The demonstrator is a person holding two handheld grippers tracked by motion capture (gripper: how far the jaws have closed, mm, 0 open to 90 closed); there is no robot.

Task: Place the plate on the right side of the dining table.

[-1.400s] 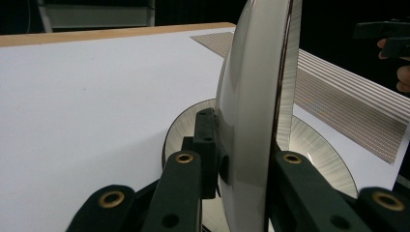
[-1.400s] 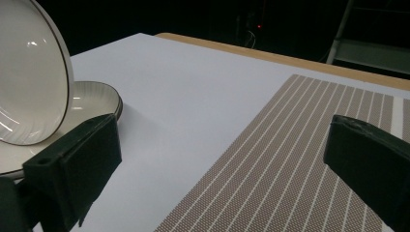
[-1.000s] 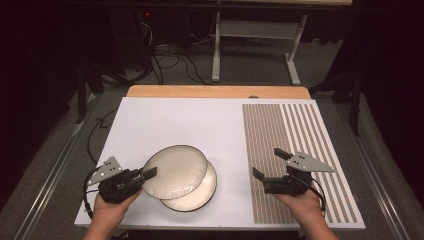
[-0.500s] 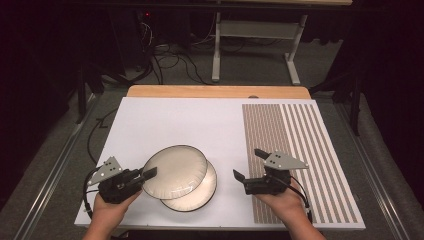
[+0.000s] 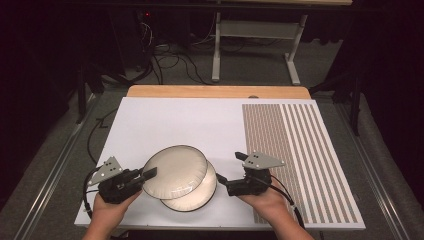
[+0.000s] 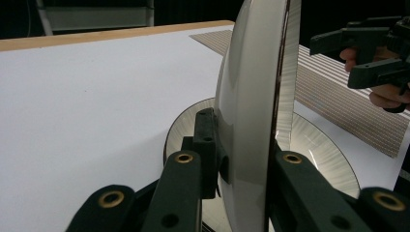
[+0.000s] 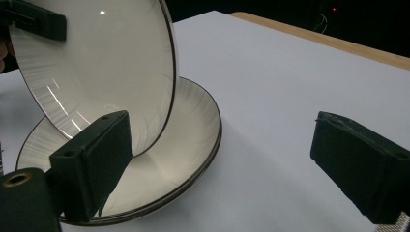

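Observation:
Two white plates with dark rims are at the front of the white board. The lower plate [image 5: 200, 197] [image 6: 319, 154] [image 7: 188, 140] lies flat. The upper plate [image 5: 175, 170] [image 6: 251, 96] [image 7: 96, 63] is tilted up off it, its lowest edge still over the lower plate. My left gripper [image 5: 149, 175] [image 6: 244, 140] is shut on the upper plate's left rim. My right gripper [image 5: 229, 167] [image 7: 222, 159] is open just right of the plates, its jaws wide apart and holding nothing. One jaw is close to the lower plate's rim.
The white board [image 5: 175, 120] lies on a wooden table [image 5: 215, 91]. A striped mat [image 5: 295, 150] covers the board's right part. Beyond the table are a dark floor, cables and a metal stand [image 5: 255, 45].
My right gripper has moved left off the striped mat to just beside the plates. The left gripper and the tilted plate have hardly moved.

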